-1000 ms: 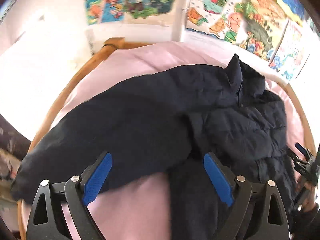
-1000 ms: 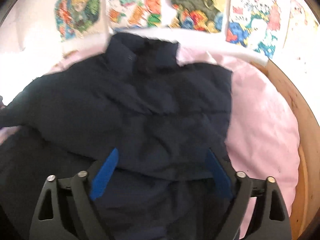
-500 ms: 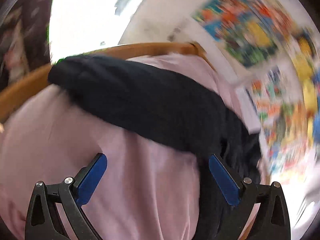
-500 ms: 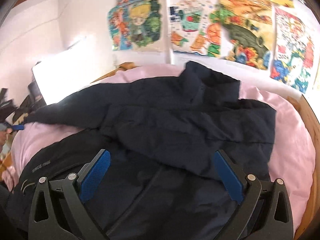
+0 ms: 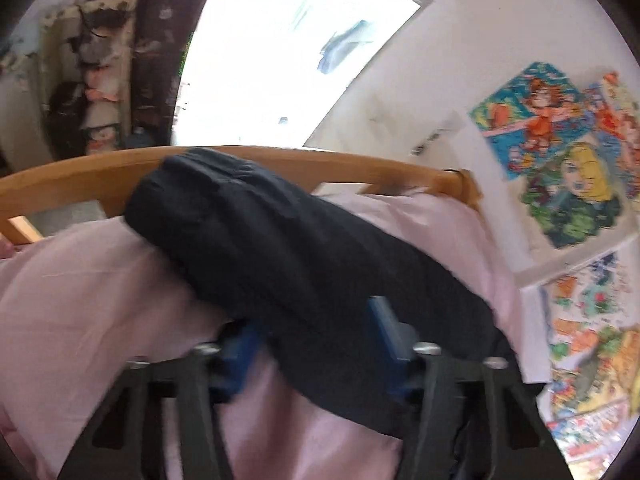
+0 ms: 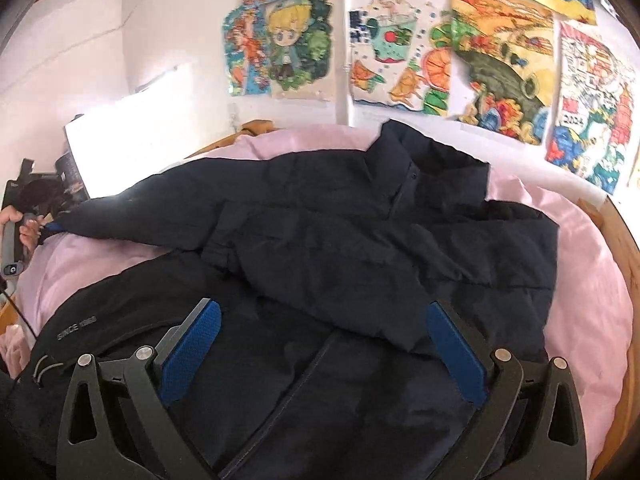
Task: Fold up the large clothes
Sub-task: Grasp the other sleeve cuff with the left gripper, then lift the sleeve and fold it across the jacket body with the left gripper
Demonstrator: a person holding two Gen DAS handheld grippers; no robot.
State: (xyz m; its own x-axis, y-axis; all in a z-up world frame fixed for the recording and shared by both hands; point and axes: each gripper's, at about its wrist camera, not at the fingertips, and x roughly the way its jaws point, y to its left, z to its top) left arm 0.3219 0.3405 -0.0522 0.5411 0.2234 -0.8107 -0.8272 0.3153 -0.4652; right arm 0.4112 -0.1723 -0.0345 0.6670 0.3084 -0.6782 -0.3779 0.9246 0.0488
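Observation:
A dark navy puffer jacket (image 6: 360, 240) lies spread on a pink-sheeted bed (image 6: 580, 300), collar toward the wall. Its left sleeve (image 5: 260, 248) stretches out toward the wooden bed rail. My left gripper (image 5: 312, 344) straddles this sleeve with its blue pads narrowed against the fabric; it also shows in the right wrist view (image 6: 44, 228) at the sleeve's cuff. My right gripper (image 6: 320, 352) is open and empty, hovering above the jacket's lower front. A second dark garment (image 6: 100, 328) with white lettering lies under the jacket at the near left.
A curved wooden bed rail (image 5: 320, 164) runs behind the sleeve. Colourful drawings (image 6: 440, 48) cover the white wall behind the bed. A bright window (image 5: 280, 52) is at the left. The wooden frame (image 6: 624, 232) also edges the bed's right side.
My left gripper has swung left to the sleeve's end and its pads have narrowed onto the sleeve. My right gripper has pulled back and up, showing more of the jacket.

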